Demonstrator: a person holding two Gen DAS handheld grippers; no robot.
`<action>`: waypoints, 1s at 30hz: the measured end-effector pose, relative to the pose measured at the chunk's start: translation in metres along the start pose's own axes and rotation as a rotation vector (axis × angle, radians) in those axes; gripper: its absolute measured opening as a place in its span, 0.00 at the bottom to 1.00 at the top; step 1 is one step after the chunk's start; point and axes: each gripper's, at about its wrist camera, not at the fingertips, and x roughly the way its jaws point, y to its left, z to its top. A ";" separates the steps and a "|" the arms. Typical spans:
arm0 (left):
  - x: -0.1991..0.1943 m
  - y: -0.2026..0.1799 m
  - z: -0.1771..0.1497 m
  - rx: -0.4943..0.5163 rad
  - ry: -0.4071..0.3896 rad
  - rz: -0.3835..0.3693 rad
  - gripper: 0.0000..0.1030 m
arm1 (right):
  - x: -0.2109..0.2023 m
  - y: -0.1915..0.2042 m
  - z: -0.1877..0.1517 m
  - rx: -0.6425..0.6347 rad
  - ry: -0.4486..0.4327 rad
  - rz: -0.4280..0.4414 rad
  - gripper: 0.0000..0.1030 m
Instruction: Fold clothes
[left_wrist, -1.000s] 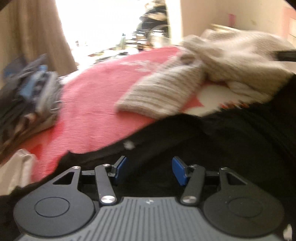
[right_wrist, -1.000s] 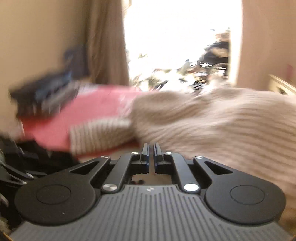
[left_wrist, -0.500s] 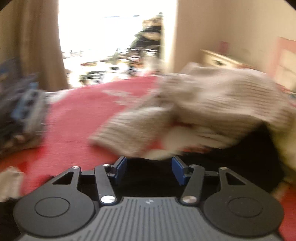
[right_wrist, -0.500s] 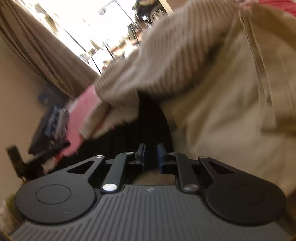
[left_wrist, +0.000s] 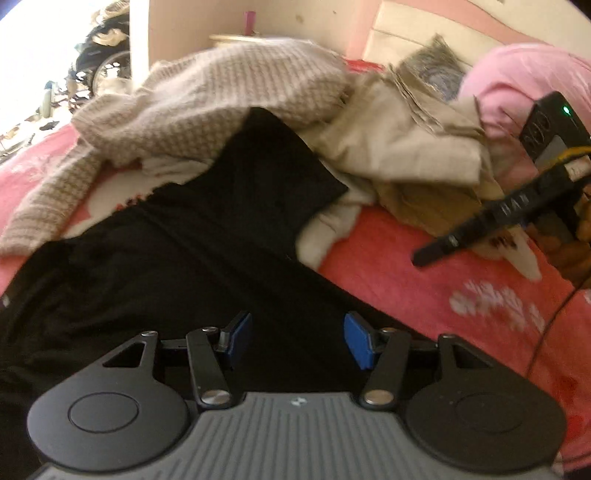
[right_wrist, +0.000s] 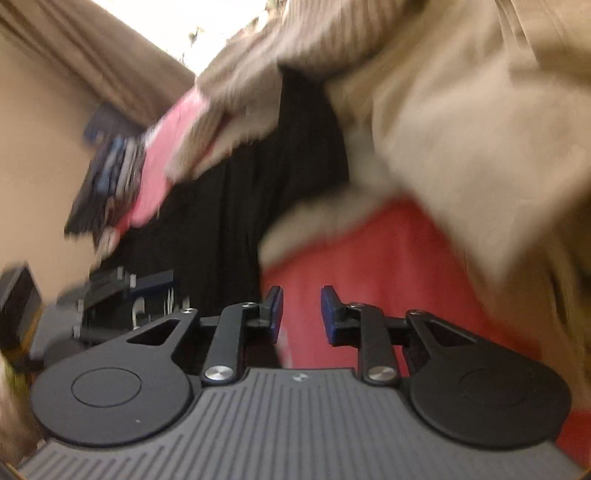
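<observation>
A black garment (left_wrist: 207, 236) lies stretched across the pink-red bed cover (left_wrist: 424, 291). My left gripper (left_wrist: 297, 341) hovers open just above its near part, nothing between the blue pads. A beige knit sweater (left_wrist: 221, 99) and a cream garment (left_wrist: 406, 147) are heaped behind it. The right gripper shows at the right edge (left_wrist: 491, 221) of the left wrist view. In the blurred right wrist view my right gripper (right_wrist: 299, 315) is open over the red cover (right_wrist: 369, 280), empty, with the black garment (right_wrist: 236, 206) to its left and the cream garment (right_wrist: 480, 129) above right.
A pink pillow (left_wrist: 517, 77) and a wall lie at the back right. A stack of dark folded clothes (right_wrist: 107, 177) sits by a brown curtain (right_wrist: 92, 62). A bright window (left_wrist: 44, 48) is at the far left.
Both views swung right and down toward the heap. My right gripper went from shut to open. The left gripper stayed open and now hangs over the black garment's leg.
</observation>
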 end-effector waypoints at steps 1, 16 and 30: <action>0.001 -0.002 -0.003 0.006 0.024 -0.014 0.55 | 0.000 -0.002 -0.010 0.007 0.026 0.005 0.22; -0.034 0.001 -0.061 0.151 0.294 -0.059 0.55 | -0.016 0.009 -0.078 -0.122 0.086 -0.048 0.22; -0.046 0.047 -0.024 -0.061 0.116 0.117 0.55 | 0.016 0.019 0.019 0.006 -0.242 -0.040 0.24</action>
